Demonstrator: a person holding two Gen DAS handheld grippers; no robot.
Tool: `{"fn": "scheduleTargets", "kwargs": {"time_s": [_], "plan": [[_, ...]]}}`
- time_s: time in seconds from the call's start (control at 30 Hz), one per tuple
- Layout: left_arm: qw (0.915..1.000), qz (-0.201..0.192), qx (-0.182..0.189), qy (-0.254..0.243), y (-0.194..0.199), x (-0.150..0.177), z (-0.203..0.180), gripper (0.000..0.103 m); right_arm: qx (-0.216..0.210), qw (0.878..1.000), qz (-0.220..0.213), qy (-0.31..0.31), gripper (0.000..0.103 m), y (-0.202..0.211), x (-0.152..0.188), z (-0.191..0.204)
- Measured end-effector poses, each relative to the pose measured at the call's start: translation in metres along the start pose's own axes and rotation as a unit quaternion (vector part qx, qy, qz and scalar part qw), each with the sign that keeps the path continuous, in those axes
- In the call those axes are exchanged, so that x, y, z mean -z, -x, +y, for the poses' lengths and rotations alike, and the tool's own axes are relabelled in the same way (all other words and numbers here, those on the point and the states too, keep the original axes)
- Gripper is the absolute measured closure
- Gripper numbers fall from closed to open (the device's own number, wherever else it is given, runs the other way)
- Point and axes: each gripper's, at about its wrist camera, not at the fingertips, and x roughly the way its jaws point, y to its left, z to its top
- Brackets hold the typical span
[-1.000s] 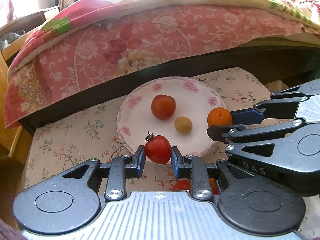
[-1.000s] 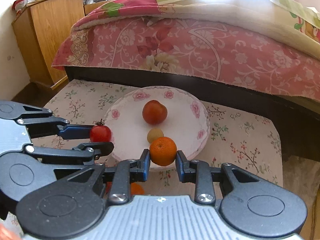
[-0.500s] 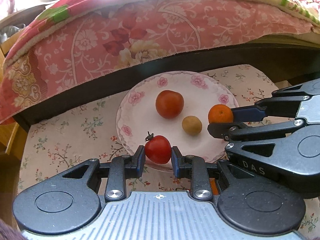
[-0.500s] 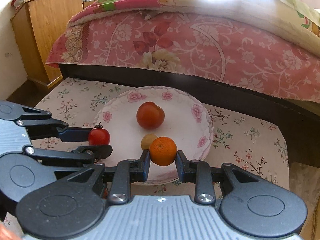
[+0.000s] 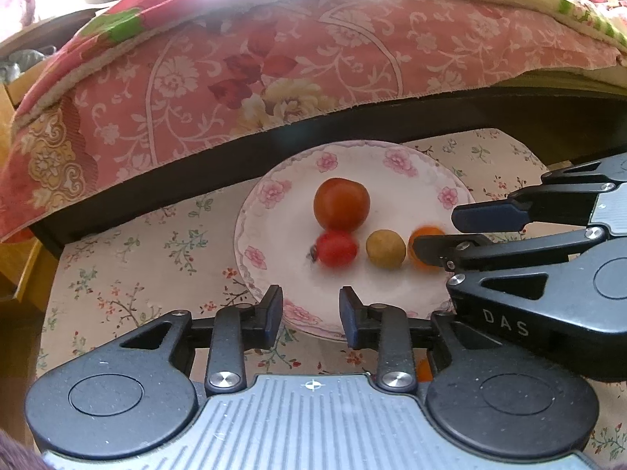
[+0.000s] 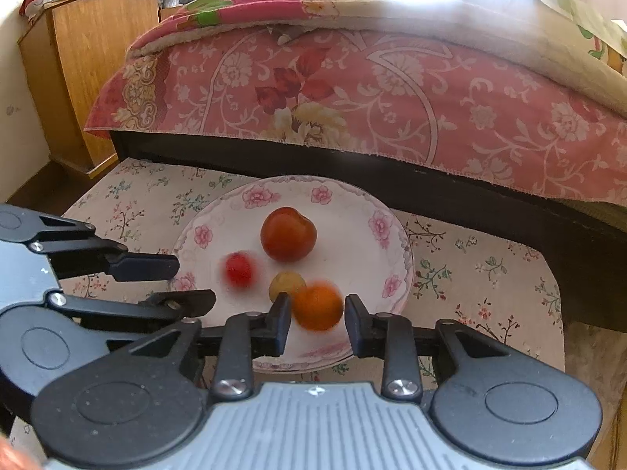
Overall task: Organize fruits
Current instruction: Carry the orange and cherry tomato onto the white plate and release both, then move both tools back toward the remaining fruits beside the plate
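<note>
Floral cloth covers the low surface (image 5: pixel 129 270) beside a bed draped in a pink flowered quilt (image 5: pixel 274 70), and on it sits a white round plate with pink roses (image 5: pixel 395 156). On the plate lie a large red-orange tomato (image 5: pixel 341 203), a small red cherry tomato (image 5: pixel 336 248), blurred as if rolling, and a small yellow-brown fruit (image 5: pixel 385 249).

Releasing well here means letting go low over the plate, so the round fruit settles rather than rolls off.

The left hand-held gripper (image 5: pixel 310 315) is opening, its jaws spread with nothing between them. The right hand-held gripper (image 6: pixel 317 325) has its jaws apart around a blurred orange mandarin (image 6: pixel 317 305), the pads seemingly clear of it.
</note>
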Motion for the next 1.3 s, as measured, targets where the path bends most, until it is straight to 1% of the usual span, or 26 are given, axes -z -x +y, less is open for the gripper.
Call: {"fn": "scheduleTargets", "kwargs": {"time_s": [0.13,0.27,0.5,0.83,1.07,1.3], "plan": [[1.0,-0.005,-0.003,0.002,0.004,-0.001,0.0,0.062,0.005,1.0,-0.007,0.002,0.068,0.003,-0.002,0.001],[0.9999,-0.009,-0.003,0.007,0.007,0.0,0.0,0.06,0.01,1.0,-0.008,0.003,0.065,0.007,-0.002,0.0],[0.9997,-0.019,-0.003,0.013,0.018,-0.001,0.001,0.059,0.02,1.0,-0.016,0.007,0.064,0.016,-0.005,0.004],[0.9994,-0.03,0.0,0.014,0.04,0.003,0.002,0.055,0.017,1.0,-0.022,0.01,0.064,0.034,-0.006,0.009],[0.9993,-0.032,0.005,0.016,0.053,0.012,0.003,0.055,0.013,1.0,-0.021,0.014,0.064,0.049,0.001,0.013],[0.9992,-0.027,0.024,0.017,0.068,0.028,0.002,0.055,0.002,1.0,-0.003,0.014,0.064,0.064,0.021,0.017]]}}
